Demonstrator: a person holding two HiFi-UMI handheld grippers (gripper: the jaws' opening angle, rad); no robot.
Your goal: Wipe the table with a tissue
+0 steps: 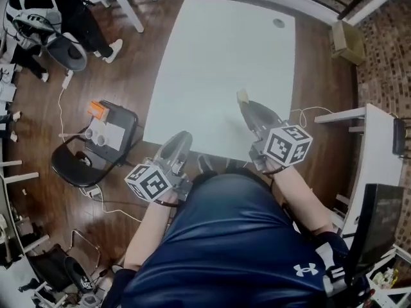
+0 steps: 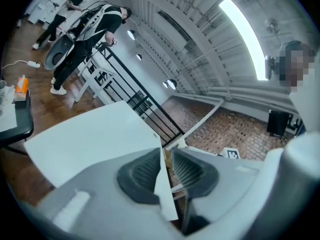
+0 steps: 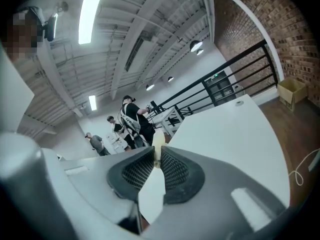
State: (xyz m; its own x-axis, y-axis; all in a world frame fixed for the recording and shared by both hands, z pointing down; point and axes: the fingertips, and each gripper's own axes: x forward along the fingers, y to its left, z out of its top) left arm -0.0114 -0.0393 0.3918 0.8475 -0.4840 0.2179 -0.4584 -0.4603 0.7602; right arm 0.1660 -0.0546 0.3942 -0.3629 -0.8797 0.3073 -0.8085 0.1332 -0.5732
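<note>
The right gripper [image 3: 156, 156] is clamping a small pale tissue [image 3: 158, 140] between its pads, holding it over the near part of the white table [image 1: 212, 56]. The left gripper [image 2: 166, 155] is hovering by the table's near corner, jaws slightly parted and gripping nothing.

We see a dark wooden floor [image 1: 128, 76], a brick wall [image 3: 260, 19], a black chair [image 1: 70, 165], black railing [image 2: 135, 101] and a long strip light [image 2: 245, 39] on the ceiling
</note>
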